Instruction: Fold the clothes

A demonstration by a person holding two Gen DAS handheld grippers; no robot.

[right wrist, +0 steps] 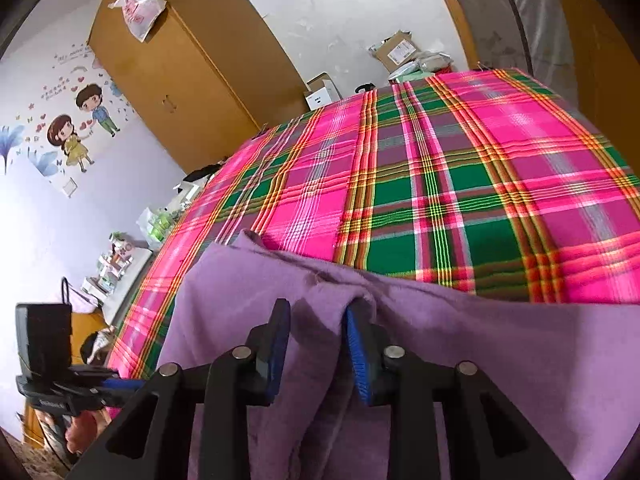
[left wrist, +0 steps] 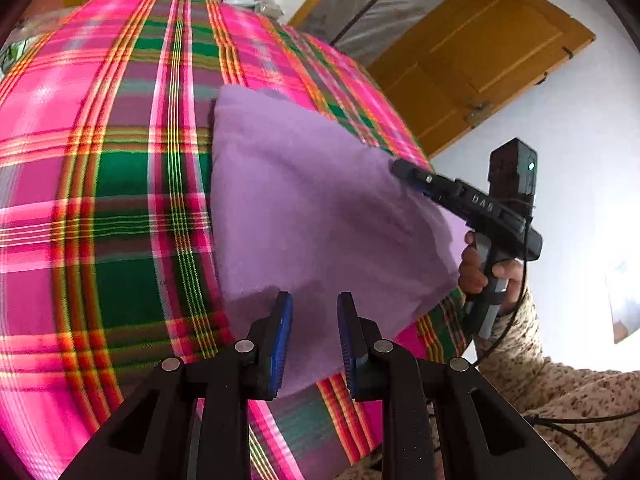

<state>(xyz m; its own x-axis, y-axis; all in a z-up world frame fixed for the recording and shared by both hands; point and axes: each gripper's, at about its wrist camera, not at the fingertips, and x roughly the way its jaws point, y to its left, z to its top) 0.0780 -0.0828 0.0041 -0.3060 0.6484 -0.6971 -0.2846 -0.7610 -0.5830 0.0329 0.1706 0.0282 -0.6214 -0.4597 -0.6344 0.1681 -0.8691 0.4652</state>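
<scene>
Lilac fleece, a single garment (left wrist: 312, 208), is seen spread over a pink-and-green plaid bedcover (left wrist: 120, 184), near the bedcover's near edge. One fold appears to have been made already: from the left wrist view the garment is read as a doubled, roughly triangular shape with a straight folded edge facing the bedcover's middle.

The corner of the garment farthest from that edge, out toward the side of the bedcover, is pinched by the right gripper (left wrist: 400, 170), whose slim jaws are seen clenched on the cloth and held up off the bedcover. From the right wrist view, a ridge of the fleece (right wrist: 320, 304) is seen gathered between the blue pads (right wrist: 360, 360) of that gripper.

The left gripper (left wrist: 314, 340) is held over the garment's near edge with its jaws partly apart; cloth is seen behind the gap, but whether anything is gripped cannot be told.

The work is judged to be at an early to middle stage: a further fold is under way, and flattening into a compact stack is still to be done. No other clothes are seen on the bedcover.
</scene>
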